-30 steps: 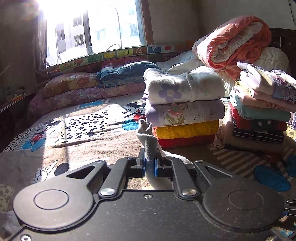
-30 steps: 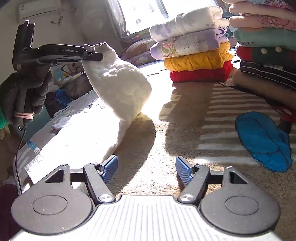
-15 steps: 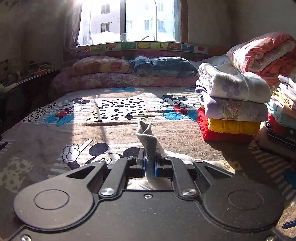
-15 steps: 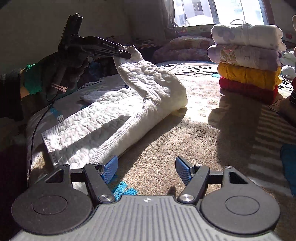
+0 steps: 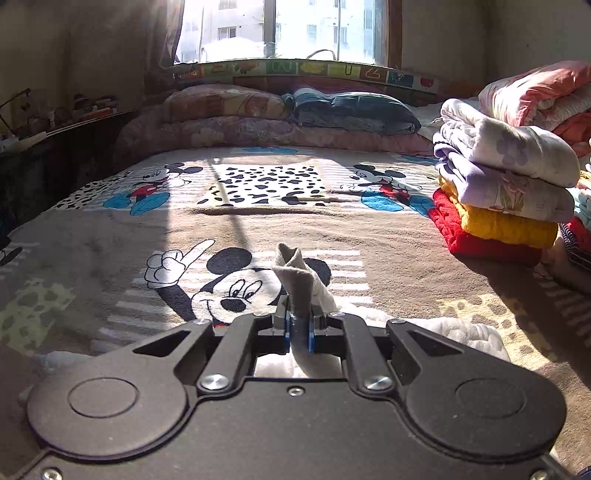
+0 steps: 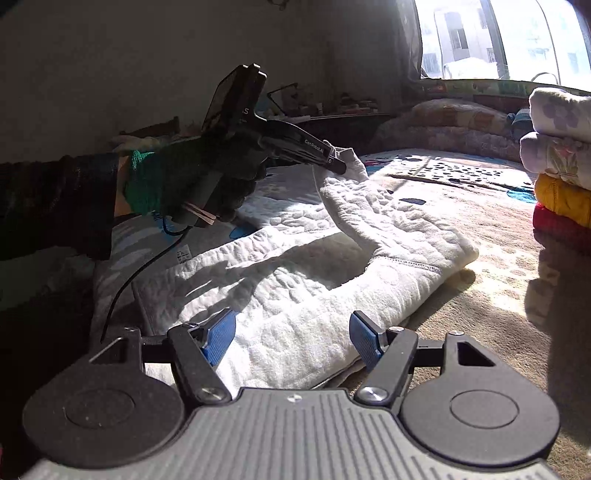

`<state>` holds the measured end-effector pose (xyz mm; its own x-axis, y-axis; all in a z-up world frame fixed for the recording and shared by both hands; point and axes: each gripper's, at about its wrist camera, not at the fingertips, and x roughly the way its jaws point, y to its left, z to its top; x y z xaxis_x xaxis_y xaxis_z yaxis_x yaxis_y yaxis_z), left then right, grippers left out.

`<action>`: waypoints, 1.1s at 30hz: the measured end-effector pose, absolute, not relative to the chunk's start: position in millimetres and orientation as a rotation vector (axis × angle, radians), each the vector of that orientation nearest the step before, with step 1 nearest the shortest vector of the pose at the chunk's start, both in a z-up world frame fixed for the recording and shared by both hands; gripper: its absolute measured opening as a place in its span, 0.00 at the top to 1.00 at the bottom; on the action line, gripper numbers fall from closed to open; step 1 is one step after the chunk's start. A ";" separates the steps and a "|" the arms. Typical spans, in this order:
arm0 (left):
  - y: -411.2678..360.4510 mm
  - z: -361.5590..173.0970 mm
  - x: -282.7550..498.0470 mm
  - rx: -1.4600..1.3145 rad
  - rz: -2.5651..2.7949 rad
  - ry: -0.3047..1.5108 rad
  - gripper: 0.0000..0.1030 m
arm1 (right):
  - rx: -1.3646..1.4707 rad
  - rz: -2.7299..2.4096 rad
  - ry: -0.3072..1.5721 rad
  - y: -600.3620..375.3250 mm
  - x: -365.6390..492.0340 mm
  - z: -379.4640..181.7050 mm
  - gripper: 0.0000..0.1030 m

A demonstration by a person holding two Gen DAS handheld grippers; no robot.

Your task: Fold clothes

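While the left claw [image 5: 299, 328] still pinches the lowered white garment [image 6: 303, 280], the right claw [image 6: 291, 338] gapes.

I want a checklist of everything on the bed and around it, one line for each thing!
Surface: cartoon-mouse blanket covering the bed, sunlit patches.
Job's things: white quilted garment lying partly folded, one end lifted.
Clutter: stack of folded clothes at the right; pillows by the window.
Grippers: left gripper shut on the garment's end; right gripper open, jaws apart over the garment.
Cables: black cable hanging below the gloved hand.
Surroundings: bright window, dark shelf at left.
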<state>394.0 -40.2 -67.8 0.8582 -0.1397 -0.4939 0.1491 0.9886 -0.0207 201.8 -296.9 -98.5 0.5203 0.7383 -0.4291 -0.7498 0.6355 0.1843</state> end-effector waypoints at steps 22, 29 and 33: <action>-23.8 -77.8 356.1 0.036 -0.127 0.559 0.62 | -0.096 0.935 0.552 -319.5 197.0 -97.8 0.33; -49.7 -77.1 240.1 -0.268 -0.388 0.699 0.62 | -0.221 0.950 0.585 -290.9 190.5 -112.0 0.34; -78.2 -105.6 205.9 -0.339 -0.441 0.798 0.62 | -0.220 0.939 0.579 -291.2 188.4 -110.8 0.34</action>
<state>205.9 -78.2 -105.6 0.6164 -0.4995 -0.6087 0.2498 0.8571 -0.4504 188.4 -291.2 -110.8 0.4527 0.6961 -0.5572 -0.8106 0.5816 0.0680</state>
